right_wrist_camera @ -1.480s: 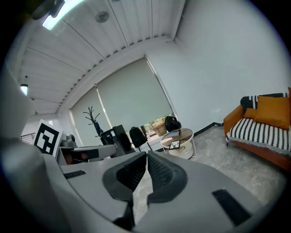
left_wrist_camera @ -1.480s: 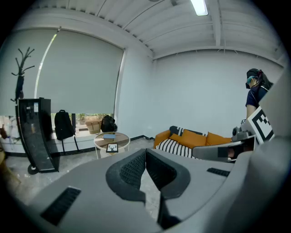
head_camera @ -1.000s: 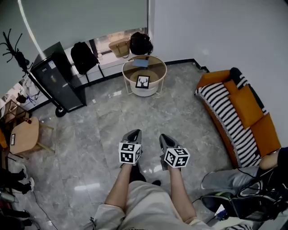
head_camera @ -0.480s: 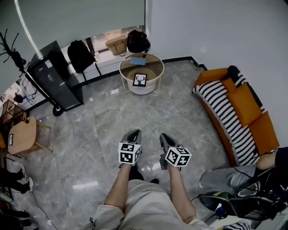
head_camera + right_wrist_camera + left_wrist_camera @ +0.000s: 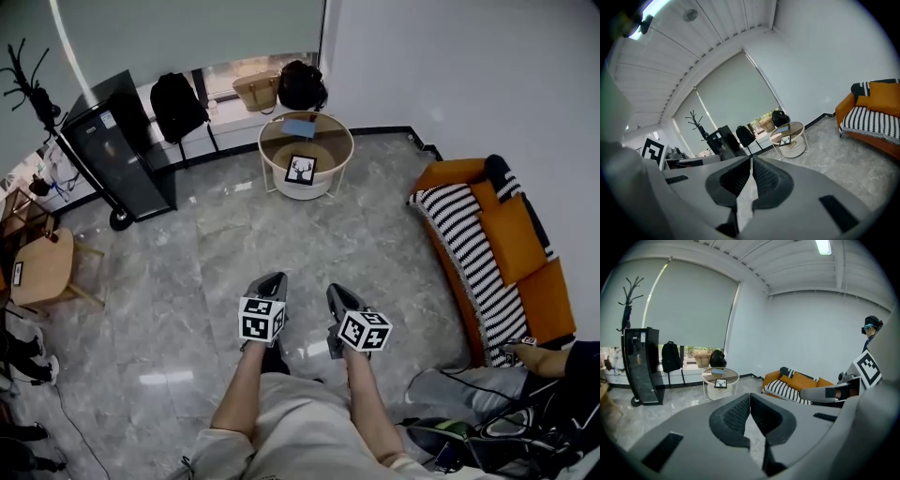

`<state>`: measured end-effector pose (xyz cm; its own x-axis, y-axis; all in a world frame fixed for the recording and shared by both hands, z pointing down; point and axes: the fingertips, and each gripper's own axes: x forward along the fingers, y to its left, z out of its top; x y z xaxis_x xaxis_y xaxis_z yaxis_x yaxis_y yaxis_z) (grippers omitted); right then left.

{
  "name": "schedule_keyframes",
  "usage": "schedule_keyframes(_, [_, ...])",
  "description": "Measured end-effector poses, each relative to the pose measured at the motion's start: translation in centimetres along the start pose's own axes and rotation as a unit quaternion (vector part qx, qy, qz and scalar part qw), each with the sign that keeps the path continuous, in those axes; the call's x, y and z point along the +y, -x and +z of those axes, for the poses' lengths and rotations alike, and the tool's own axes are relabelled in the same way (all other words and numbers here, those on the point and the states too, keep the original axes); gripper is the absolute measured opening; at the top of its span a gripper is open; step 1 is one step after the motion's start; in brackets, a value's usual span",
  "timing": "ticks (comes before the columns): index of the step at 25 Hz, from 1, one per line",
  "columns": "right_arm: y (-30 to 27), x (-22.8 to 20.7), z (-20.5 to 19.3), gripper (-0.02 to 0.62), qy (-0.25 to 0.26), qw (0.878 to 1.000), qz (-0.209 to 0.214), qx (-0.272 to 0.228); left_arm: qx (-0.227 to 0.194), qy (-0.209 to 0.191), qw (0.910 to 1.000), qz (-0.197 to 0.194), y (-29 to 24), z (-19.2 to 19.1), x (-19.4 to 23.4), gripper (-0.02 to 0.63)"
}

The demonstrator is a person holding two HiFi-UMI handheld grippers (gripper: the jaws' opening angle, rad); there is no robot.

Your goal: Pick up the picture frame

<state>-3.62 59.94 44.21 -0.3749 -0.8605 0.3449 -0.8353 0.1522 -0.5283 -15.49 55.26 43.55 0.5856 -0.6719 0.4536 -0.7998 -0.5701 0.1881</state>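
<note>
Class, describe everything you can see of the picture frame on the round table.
The picture frame is small and rectangular, with a thin black border around a white picture of a black antlered deer head. It rests on the near side of the top of the round table, with nothing else touching it.

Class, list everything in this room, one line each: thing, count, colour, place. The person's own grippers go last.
picture frame: one, black, on the round table
round table: one, white, near the window
blue item: one, blue, on the table behind the frame
sofa: one, orange with striped throw, right wall
backpack: one, black, left of the table
tan bag: one, tan, by the window
black bag: one, black, beside the tan bag
cabinet: one, black, far left
wooden table: one, light wood, left edge
left gripper: one, grey, foreground, shut, empty
right gripper: one, grey, foreground, shut, empty
</note>
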Motion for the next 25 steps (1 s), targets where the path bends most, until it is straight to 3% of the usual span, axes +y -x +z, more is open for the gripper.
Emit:
schedule_keyframes(13, [-8.2, 0.5, 1.3, 0.043, 0.017, 0.999, 0.008, 0.029, 0.006, 0.010, 0.9999, -0.010, -4.4, 2.0, 6.9, 0.020])
schedule_keyframes(25, [-18.3, 2.6, 4.8, 0.043, 0.022, 0.999, 0.035, 0.023, -0.002, -0.020, 0.9996, -0.019, -8.5, 6.7, 15.0, 0.020])
